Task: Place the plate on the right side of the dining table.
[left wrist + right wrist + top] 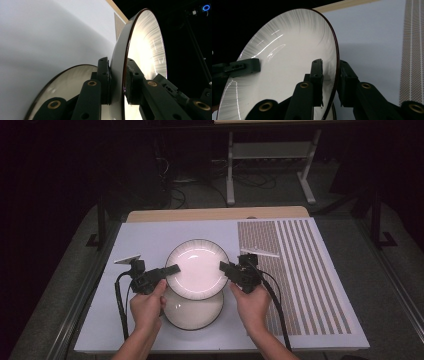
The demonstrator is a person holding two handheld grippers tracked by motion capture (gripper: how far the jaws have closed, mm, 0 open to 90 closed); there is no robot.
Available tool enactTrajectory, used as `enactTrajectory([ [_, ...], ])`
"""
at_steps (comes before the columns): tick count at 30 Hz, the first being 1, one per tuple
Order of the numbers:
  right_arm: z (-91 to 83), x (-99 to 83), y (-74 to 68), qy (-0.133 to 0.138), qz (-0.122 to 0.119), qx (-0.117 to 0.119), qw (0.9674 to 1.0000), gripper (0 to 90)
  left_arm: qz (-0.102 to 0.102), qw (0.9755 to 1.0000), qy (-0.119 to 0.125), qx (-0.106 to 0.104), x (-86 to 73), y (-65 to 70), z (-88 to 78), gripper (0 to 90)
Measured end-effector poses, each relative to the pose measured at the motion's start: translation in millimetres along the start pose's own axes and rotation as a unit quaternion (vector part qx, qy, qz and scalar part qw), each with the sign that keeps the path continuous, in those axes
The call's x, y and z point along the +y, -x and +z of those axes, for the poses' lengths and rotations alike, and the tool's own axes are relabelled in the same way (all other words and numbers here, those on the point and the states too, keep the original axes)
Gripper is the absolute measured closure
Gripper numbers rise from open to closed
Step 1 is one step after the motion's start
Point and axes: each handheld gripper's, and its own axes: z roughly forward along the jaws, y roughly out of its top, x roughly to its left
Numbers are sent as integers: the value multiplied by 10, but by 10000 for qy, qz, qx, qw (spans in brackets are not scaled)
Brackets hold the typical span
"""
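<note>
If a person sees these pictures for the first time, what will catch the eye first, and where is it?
First comes the bright white plate with a dark rim, held above the middle of the table between the left gripper and the right gripper, each clamped on an opposite edge. Just beneath it, nearer the person, a second plate lies on the white mat. A brown patterned panel covers the table's right side.
</note>
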Motion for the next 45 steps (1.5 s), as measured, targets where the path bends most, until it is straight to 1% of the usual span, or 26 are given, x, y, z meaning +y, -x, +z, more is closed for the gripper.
enactTrajectory([
  [2, -31, 18, 52, 55, 65, -23, 10000, 758, 29, 10000, -38, -20, 8, 35, 51, 765],
  [4, -41, 24, 66, 73, 87, -39, 9999, 758, 46, 10000, -60, -45, 10, 53, 74, 767],
  [5, -76, 42, 112, 104, 158, -78, 9998, 758, 87, 9999, -82, -46, 10, 101, 121, 768],
  [7, -86, 47, 127, 128, 165, -94, 9997, 758, 112, 9998, -115, -86, 11, 130, 157, 769],
  [8, -123, 68, 182, 189, 178, -129, 9996, 758, 114, 9998, -119, -118, 4, 168, 195, 771],
  [10, -138, 77, 202, 202, 193, -138, 9995, 759, 134, 9997, -149, -133, 1, 193, 221, 772],
  [14, -233, 121, 310, 283, 279, -211, 9990, 760, 196, 9993, -237, -210, -18, 308, 364, 773],
  [15, -284, 135, 383, 304, 320, -274, 9986, 760, 226, 9991, -283, -220, -23, 332, 398, 774],
  [16, -284, 135, 383, 304, 320, -274, 9986, 760, 238, 9990, -313, -235, -27, 347, 426, 774],
  [17, -325, 140, 454, 316, 394, -318, 9982, 760, 223, 9989, -333, -261, -39, 374, 474, 777],
  [18, -340, 141, 476, 323, 418, -339, 9980, 760, 245, 9987, -357, -266, -45, 390, 501, 777],
  [19, -359, 143, 509, 331, 441, -373, 9978, 760, 297, 9983, -407, -276, -67, 434, 575, 776],
  [20, -379, 146, 539, 344, 455, -410, 9975, 759, 297, 9983, -407, -276, -67, 434, 575, 775],
  [21, -379, 146, 539, 344, 455, -410, 9975, 759, 298, 9982, -426, -283, -81, 455, 612, 775],
  [24, -453, 161, 648, 383, 534, -519, 9965, 760, 328, 9974, -535, -344, -129, 529, 735, 776],
  [25, -499, 171, 715, 420, 566, -581, 9958, 760, 370, 9970, -568, -361, -152, 572, 800, 776],
  [27, -517, 173, 737, 425, 582, -607, 9956, 761, 398, 9967, -607, -363, -161, 594, 834, 775],
  [28, -540, 176, 764, 444, 608, -625, 9952, 762, 379, 9964, -650, -395, -166, 618, 877, 775],
  [29, -568, 179, 802, 459, 633, -647, 9948, 763, 428, 9959, -689, -408, -168, 633, 907, 775],
  [33, -653, 184, 919, 524, 740, -707, 9934, 765, 486, 9949, -760, -445, -186, 705, 1003, 777],
  [35, -663, 184, 935, 539, 736, -727, 9932, 766, 486, 9945, -802, -467, -197, 728, 1050, 777],
  [38, -722, 182, 1012, 557, 832, -811, 9917, 767, 468, 9941, -851, -490, -215, 760, 1129, 777],
  [40, -748, 183, 1046, 566, 858, -852, 9910, 767, 498, 9932, -916, -522, -235, 792, 1207, 777],
  [41, -748, 183, 1046, 566, 858, -852, 9910, 767, 498, 9932, -916, -522, -235, 792, 1207, 776],
  [42, -765, 183, 1067, 571, 871, -882, 9906, 767, 523, 9929, -934, -518, -246, 811, 1245, 776],
  [45, -824, 178, 1167, 561, 964, -925, 9894, 770, 558, 9919, -1005, -542, -270, 859, 1345, 775],
])
